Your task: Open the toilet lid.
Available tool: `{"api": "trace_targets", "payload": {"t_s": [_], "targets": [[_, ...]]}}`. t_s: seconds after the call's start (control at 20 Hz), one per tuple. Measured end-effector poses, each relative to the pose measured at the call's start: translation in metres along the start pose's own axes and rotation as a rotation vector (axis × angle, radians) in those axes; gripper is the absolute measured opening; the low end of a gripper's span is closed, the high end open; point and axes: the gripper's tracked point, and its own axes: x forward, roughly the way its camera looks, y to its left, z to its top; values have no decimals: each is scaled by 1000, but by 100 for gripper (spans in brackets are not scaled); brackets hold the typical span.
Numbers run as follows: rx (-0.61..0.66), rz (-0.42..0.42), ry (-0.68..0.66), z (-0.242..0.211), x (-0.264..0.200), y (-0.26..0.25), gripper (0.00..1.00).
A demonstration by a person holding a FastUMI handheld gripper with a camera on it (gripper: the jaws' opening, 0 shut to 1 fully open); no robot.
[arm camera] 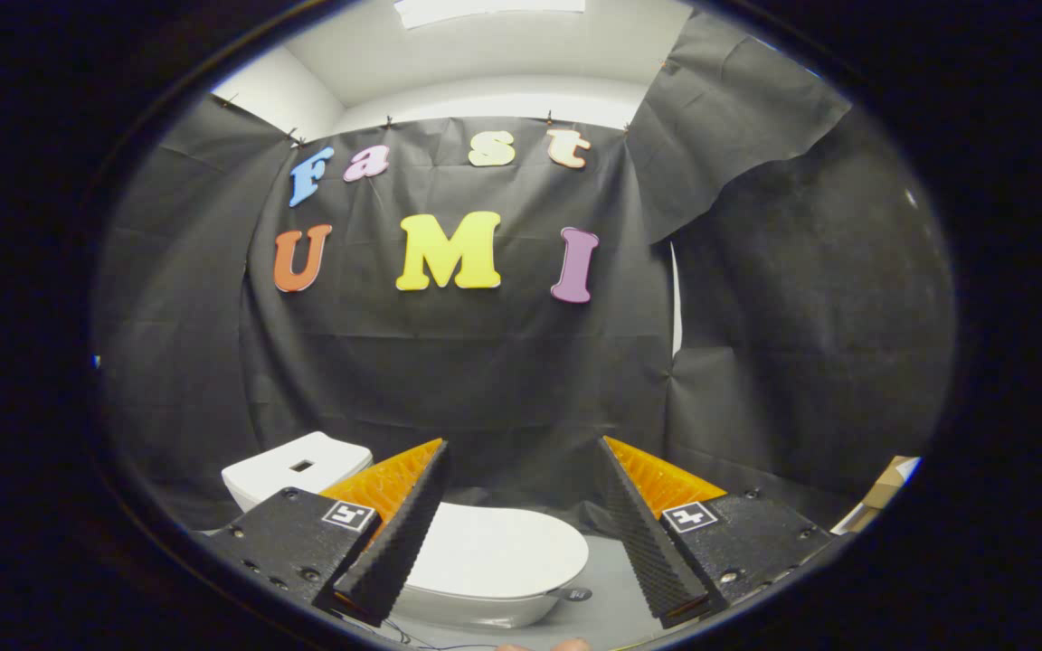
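Tool: the tool (pixel 521 524) is hovering with its fingers spread wide, gripping nothing.
Toilet lid: the toilet lid (pixel 494 551) is lying flat and closed, below and between the fingers, slightly left.
Tank: the tank (pixel 295 470) is sitting far left.
Progress: nothing done yet; reaching the rim and lifting are remaining.

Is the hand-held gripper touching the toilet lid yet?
Apart. In the gripper view the hand-held gripper is open, its fingers spread wide with nothing between them, and the closed toilet lid lies below and beyond the fingertips.
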Motion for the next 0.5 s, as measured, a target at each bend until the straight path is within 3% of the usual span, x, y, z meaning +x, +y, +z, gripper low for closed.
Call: {"api": "trace_targets", "payload": {"t_s": [0.5], "targets": [[11,9,43,-42,-18,11,100]]}}
